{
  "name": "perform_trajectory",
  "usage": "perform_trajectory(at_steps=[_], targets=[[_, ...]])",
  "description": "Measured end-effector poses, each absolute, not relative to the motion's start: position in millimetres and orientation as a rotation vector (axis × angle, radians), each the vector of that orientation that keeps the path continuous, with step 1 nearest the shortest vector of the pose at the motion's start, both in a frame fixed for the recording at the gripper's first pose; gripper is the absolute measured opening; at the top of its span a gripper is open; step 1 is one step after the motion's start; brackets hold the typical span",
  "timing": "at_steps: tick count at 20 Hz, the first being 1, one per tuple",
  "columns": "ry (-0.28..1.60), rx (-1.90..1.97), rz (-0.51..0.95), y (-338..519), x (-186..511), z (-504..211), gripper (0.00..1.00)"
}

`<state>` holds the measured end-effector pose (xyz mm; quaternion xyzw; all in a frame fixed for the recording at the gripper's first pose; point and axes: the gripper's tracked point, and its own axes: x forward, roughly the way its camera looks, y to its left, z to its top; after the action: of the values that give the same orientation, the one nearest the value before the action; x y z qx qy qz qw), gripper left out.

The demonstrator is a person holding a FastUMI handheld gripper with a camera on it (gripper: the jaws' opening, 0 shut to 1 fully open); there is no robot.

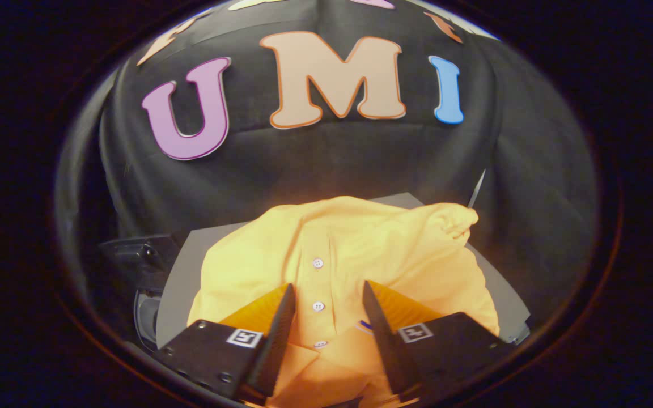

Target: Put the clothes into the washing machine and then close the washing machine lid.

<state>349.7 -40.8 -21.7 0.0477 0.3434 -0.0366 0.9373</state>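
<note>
A yellow button-up shirt [360, 249] lies spread over a grey flat surface [182, 272], bunched at its far right corner. My gripper [326, 292] hovers low over the shirt's button placket, its two fingers apart with the row of white buttons [318, 306] showing between them. Neither finger presses on the cloth. To the left of the grey surface and lower, a dark rounded part of a machine [145, 266] shows, mostly hidden in shadow.
Black cloth hangs close behind the grey surface and wraps round both sides. The grey surface ends in an edge at the right [516, 317], just past the shirt. A thin pale strip [476, 190] stands against the cloth behind the shirt's right corner.
</note>
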Motion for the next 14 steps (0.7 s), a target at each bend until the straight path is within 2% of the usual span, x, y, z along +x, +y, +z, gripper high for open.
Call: perform_trajectory(at_steps=[4,8,14], targets=[[0.71,0.14,-0.118,-47,344,-21,0.11],[0.68,0.218,-0.063,-29,328,-15,0.01],[0.551,0.289,-0.008,-12,313,32,0.0]])
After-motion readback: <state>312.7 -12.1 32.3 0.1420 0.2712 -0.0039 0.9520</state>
